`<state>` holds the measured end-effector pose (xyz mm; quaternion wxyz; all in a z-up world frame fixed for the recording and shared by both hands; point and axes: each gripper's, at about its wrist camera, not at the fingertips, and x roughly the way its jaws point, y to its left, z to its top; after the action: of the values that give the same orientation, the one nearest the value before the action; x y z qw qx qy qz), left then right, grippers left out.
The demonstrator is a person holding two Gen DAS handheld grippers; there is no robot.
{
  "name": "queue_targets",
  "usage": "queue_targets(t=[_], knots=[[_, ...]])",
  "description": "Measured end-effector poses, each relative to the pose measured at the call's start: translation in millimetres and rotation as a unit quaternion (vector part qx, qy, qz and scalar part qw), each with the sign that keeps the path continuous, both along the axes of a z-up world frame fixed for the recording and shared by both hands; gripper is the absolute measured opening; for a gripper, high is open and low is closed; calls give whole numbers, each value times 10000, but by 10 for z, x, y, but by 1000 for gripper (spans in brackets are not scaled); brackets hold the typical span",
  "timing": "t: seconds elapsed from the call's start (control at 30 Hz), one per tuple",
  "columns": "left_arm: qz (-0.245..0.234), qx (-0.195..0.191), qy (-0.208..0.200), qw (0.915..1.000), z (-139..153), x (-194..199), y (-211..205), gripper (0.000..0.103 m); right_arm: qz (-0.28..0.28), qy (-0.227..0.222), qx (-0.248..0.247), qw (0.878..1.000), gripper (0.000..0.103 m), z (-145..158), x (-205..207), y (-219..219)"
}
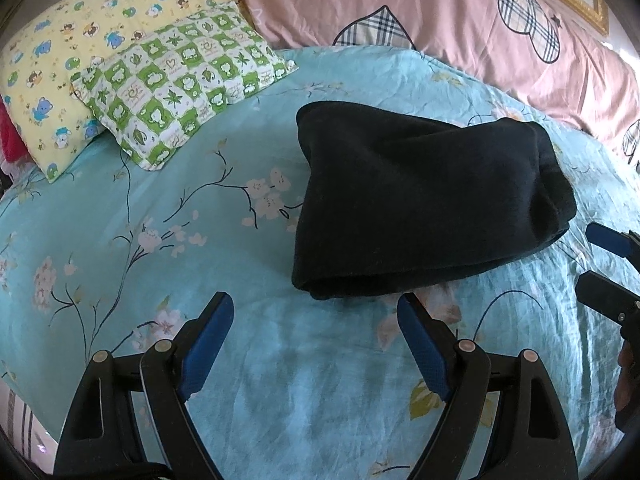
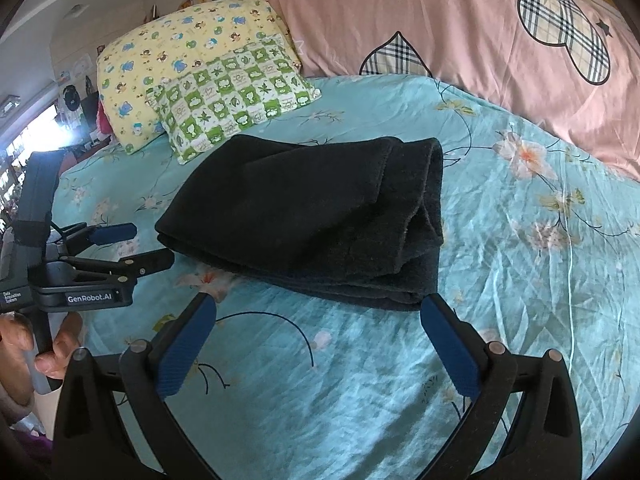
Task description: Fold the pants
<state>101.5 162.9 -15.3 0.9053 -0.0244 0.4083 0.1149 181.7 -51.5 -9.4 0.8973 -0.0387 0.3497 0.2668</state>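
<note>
Black folded pants [image 1: 420, 204] on floral bedsheet [image 1: 200, 248]; left tongs [image 1: 316, 312] spread, empty, just short of pants.

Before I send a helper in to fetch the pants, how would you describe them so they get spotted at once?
Start at the bed with the turquoise floral sheet. Below the pink duvet and right of the two pillows, the yellow pillow and the green checked pillow, lie the pants. They are a folded black bundle, the only dark, plain thing on the bed.
</note>
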Motion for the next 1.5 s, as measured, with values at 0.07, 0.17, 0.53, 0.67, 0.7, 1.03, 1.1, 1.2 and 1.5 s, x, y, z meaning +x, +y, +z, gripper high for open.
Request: queue_targets(t=[0.07,0.17,0.53,0.67,0.7,1.03,1.1,1.2,1.5], knots=[[3,-7,7,10000,-8,4,2,84,-2,-9,12,10000,102,-1,9,8],[13,-5,-3,10000,-12,7,11,84,0,-42,35,10000,102,2,13,12],[16,-29,-10,10000,-16,10,22,85,54,-44,57,10000,102,2,28,46],[27,-23,-11,10000,-15,12,21,85,74,-67,73,9999,102,7,32,56],[18,-26,-8,10000,-14,17,21,85,76,-69,77,9999,102,8,27,58],[-14,7,-5,10000,-2,36,17,85,114,-71,86,9999,102,13,22,78],[-24,16,-10,10000,2,36,10,85,121,-74,79,9999,102,9,26,83],[-30,19,-11,10000,5,40,10,85,124,-73,86,9999,102,12,28,86],[-49,67,-36,10000,2,47,-12,85,80,-79,111,9999,102,16,45,58]])
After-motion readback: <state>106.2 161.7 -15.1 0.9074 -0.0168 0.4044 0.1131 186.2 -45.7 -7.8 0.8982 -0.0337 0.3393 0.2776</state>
